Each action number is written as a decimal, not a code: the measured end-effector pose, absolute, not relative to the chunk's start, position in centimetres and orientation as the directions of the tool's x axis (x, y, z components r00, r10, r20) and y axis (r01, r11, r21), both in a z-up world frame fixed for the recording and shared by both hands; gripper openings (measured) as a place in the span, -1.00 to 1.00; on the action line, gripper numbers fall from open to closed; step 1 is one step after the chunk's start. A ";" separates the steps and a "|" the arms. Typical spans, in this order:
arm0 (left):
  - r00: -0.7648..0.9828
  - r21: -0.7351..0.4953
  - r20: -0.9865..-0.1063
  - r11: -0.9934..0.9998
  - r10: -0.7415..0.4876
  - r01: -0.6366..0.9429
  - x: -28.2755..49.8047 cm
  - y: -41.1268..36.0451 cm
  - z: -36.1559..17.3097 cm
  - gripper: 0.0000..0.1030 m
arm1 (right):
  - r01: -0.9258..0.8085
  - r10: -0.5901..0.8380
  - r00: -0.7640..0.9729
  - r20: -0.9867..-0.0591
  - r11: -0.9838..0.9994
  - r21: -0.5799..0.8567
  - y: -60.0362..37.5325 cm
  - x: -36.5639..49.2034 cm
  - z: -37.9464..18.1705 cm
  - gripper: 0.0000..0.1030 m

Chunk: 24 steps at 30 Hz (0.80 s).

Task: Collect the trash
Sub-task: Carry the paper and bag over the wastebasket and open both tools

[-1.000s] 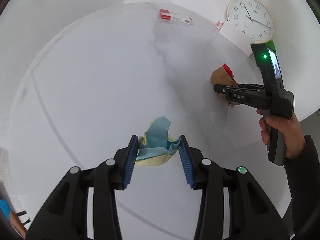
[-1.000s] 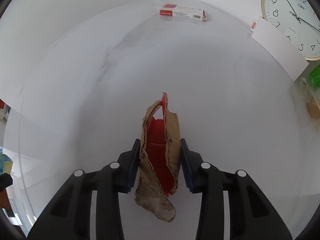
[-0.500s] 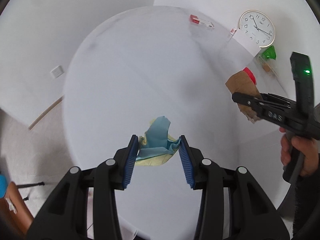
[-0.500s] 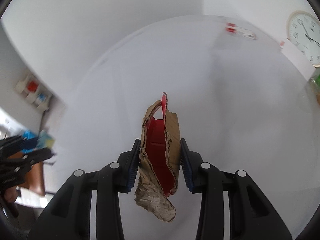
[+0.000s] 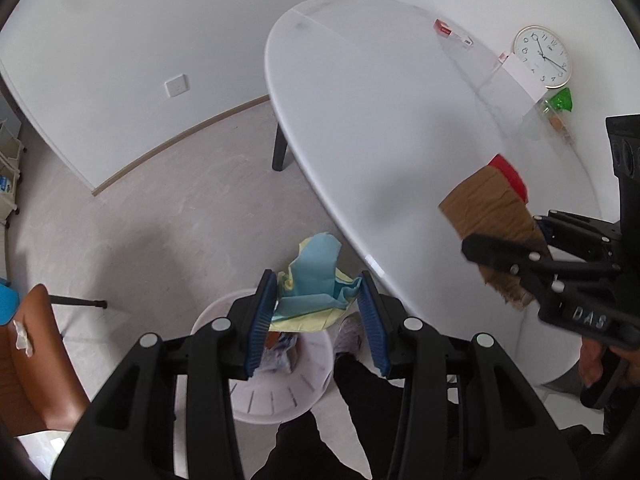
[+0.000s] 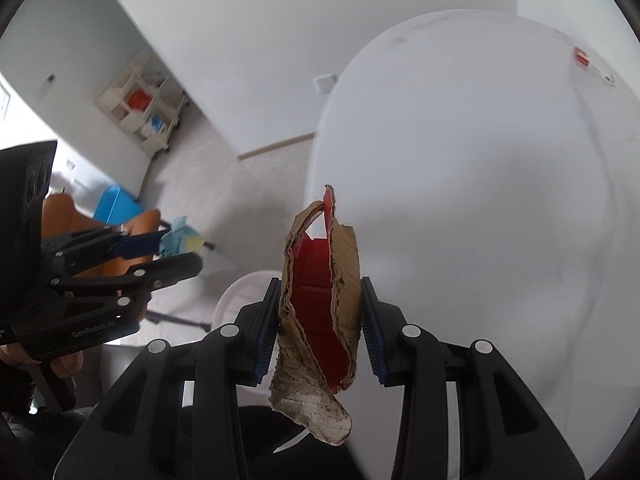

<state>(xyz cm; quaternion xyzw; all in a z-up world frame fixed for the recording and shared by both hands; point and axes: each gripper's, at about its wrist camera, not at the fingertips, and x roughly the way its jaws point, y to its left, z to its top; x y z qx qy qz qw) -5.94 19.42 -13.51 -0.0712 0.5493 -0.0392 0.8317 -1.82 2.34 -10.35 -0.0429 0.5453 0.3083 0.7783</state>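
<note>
My left gripper (image 5: 318, 320) is shut on a crumpled wad of blue and yellow paper (image 5: 316, 280), held over a white slotted trash bin (image 5: 280, 396) on the floor. The bin holds some trash. My right gripper (image 6: 320, 328) is shut on a torn piece of brown cardboard with a red inner face (image 6: 320, 300). It hangs over the near edge of the white table (image 6: 480, 200), with the bin (image 6: 240, 292) partly showing behind the fingers. In the left wrist view the right gripper (image 5: 532, 256) and its cardboard (image 5: 488, 208) sit at the right, above the table edge.
On the far part of the table (image 5: 380, 120) lie a red and white box (image 5: 452, 34), a wall clock (image 5: 542, 56), a white card (image 5: 520, 76) and a green wrapper (image 5: 560, 100). A brown chair (image 5: 36, 360) stands left of the bin. A person's dark trouser legs (image 5: 360, 400) are below.
Both grippers have swung left off the table with their loads. The left one went from above the tabletop to above the floor bin; the right one reached the table's near edge.
</note>
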 end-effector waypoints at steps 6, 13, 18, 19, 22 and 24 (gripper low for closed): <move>0.390 -0.151 -0.910 0.989 -0.139 0.000 -8.3 21.3 -14.3 -0.20 | -0.541 0.418 0.210 -0.884 0.803 0.251 5.0 -4.1 -10.4 -0.25; 0.321 -0.172 -0.932 0.985 -0.170 0.023 -9.8 22.1 -17.5 0.02 | -0.527 0.383 0.217 -0.898 0.820 0.223 6.2 -5.1 -10.8 -0.24; 0.262 -0.196 -0.946 0.981 -0.192 0.011 -11.0 22.5 -20.1 0.49 | -0.521 0.367 0.201 -0.908 0.825 0.218 6.7 -5.8 -11.7 -0.24; 0.254 -0.204 -0.947 0.979 -0.197 0.001 -11.3 22.8 -20.2 0.54 | -0.523 0.367 0.197 -0.909 0.824 0.220 6.8 -5.9 -11.9 -0.24; 0.258 -0.209 -0.946 0.978 -0.197 -0.019 -11.9 23.7 -20.0 0.65 | -0.545 0.368 0.177 -0.913 0.809 0.221 7.7 -6.2 -12.6 -0.23; 0.272 -0.176 -0.949 0.983 -0.159 -0.041 -12.2 24.7 -19.6 0.83 | -0.570 0.377 0.157 -0.913 0.789 0.228 8.8 -6.3 -13.1 -0.23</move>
